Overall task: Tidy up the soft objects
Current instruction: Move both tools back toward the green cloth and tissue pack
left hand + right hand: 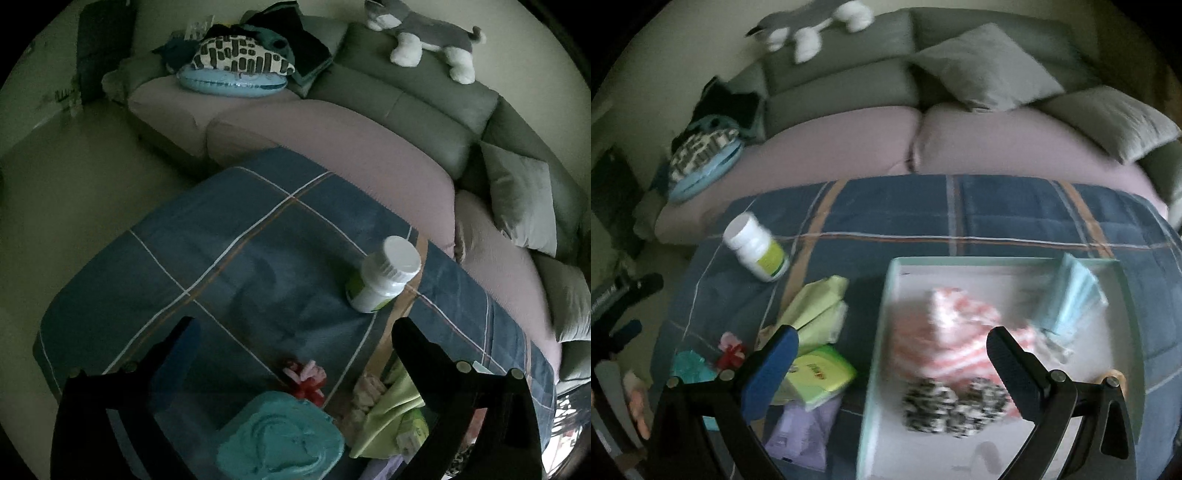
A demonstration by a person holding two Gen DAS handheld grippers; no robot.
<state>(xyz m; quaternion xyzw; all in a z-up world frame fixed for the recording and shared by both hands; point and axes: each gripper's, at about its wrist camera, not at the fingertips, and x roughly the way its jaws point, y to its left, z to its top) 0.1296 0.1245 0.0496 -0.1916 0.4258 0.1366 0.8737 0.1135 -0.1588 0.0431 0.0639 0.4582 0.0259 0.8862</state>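
Blue plaid cloth point(229, 236) covers the surface, soft and lightly creased, with pale and orange lines crossing it. Tray point(882, 332): shallow, rigid, pale-rimmed, at the right of the cloth in the right wrist view; holds a pink-and-white striped knit point(945, 332), two black-and-white speckled fuzzy balls point(955, 406) and a folded pale-blue cloth point(1071, 306). Loose soft items beside the tray, still to be sorted: teal terry roll point(284, 443), thick and nubbly; red-and-pink bow point(304, 376), small and crumpled; green cloth point(816, 302), thin and folded; green tissue pack point(820, 376) and lilac pack point(805, 432), both slick plastic. White bottle point(384, 277): hard, round-capped, green label, lying on its side apart from the rest; probably not for the tray. Left hand-held gripper point(291, 339): jaws fully spread, nothing between them, above the teal roll and bow. Right hand-held gripper point(890, 350): jaws equally wide, empty, over the tray's near-left rim. Handling note: the step appears to be choosing the next soft piece; best to lower the left jaws squarely across the roll's bulk and close gently so the pile compresses without slipping, keeping clear of the bow. Sofa point(332, 122) behind, mauve seat, grey back, with cushions and a plush dog point(424, 37).
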